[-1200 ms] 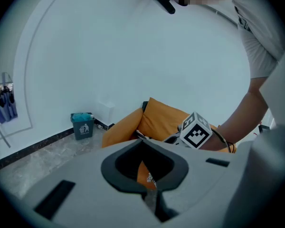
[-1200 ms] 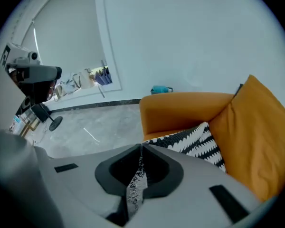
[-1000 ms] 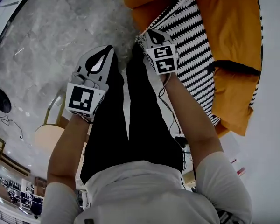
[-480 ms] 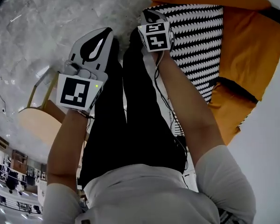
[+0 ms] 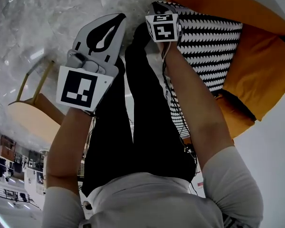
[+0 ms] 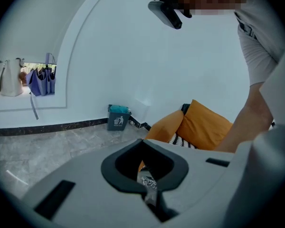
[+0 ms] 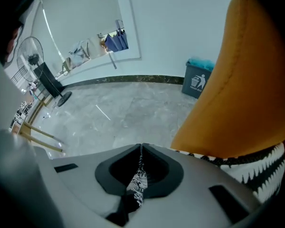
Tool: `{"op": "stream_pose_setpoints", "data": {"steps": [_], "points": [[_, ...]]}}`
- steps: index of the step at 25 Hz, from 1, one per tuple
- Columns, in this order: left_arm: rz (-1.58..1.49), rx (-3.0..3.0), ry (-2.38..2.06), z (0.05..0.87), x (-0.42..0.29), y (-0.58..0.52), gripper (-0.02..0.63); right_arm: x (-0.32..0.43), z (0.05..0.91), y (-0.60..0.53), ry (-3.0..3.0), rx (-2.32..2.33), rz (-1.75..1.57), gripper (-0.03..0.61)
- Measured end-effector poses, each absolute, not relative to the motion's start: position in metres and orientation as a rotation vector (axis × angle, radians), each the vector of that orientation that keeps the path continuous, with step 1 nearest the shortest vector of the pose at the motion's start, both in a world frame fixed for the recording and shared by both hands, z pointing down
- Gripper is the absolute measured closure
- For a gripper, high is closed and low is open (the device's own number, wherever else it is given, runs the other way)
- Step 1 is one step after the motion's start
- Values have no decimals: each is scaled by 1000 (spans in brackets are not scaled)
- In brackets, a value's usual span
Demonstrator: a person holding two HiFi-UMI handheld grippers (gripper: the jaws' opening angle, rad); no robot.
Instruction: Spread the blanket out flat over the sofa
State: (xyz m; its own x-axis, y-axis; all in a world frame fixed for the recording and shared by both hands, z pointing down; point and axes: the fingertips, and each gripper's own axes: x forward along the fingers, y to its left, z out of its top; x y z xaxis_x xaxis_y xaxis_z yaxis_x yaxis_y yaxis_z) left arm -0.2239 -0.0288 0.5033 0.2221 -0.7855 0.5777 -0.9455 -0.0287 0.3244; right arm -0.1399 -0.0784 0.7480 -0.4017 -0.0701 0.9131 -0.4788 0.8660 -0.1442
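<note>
A black-and-white zigzag blanket point(image 5: 209, 42) lies over the orange sofa point(image 5: 263, 75) at the upper right of the head view. My right gripper point(image 5: 155, 5) sits at the blanket's near corner. In the right gripper view it point(image 7: 141, 147) is shut on a strip of blanket fabric point(image 7: 137, 184), beside more blanket point(image 7: 256, 170). My left gripper point(image 5: 119, 17) hangs to the left, beyond the person's black trousers point(image 5: 147, 118). In the left gripper view its tips point(image 6: 142, 142) meet with a scrap of patterned fabric point(image 6: 148, 183) behind them.
A pale wooden stool point(image 5: 31, 113) stands on the marble floor point(image 5: 47, 27) to the left. A teal bin point(image 6: 118, 118) stands by the white wall near the sofa's arm point(image 6: 167, 126). A standing fan point(image 7: 38, 61) is farther off.
Both grippers have sunk lower in front of the sofa and shifted toward the picture's top. The right one has kept the blanket's corner. The stool has come into plainer view.
</note>
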Motion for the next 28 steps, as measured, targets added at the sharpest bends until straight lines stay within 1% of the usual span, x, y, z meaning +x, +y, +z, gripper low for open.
{"op": "stream_pose_setpoints", "data": {"steps": [5, 12, 14, 15, 17, 23, 28], "points": [[319, 1826, -1573, 521, -221, -22, 604, -140, 776, -86, -1912, 434, 509, 546], [319, 1830, -1528, 527, -211, -26, 604, -141, 781, -85, -1944, 443, 568, 540], [314, 1834, -1531, 524, -210, -30, 604, -143, 778, -81, -1962, 423, 599, 467], [311, 1836, -1535, 521, -210, -32, 604, -145, 774, -79, -1973, 410, 611, 445], [312, 1847, -1540, 512, -212, -37, 604, -150, 760, -76, -2001, 395, 625, 419], [318, 1930, -1548, 469, -219, -29, 604, -154, 705, -55, -2063, 368, 606, 410], [347, 1999, -1550, 405, -231, -21, 604, -164, 610, -56, -2169, 409, 588, 411]]}}
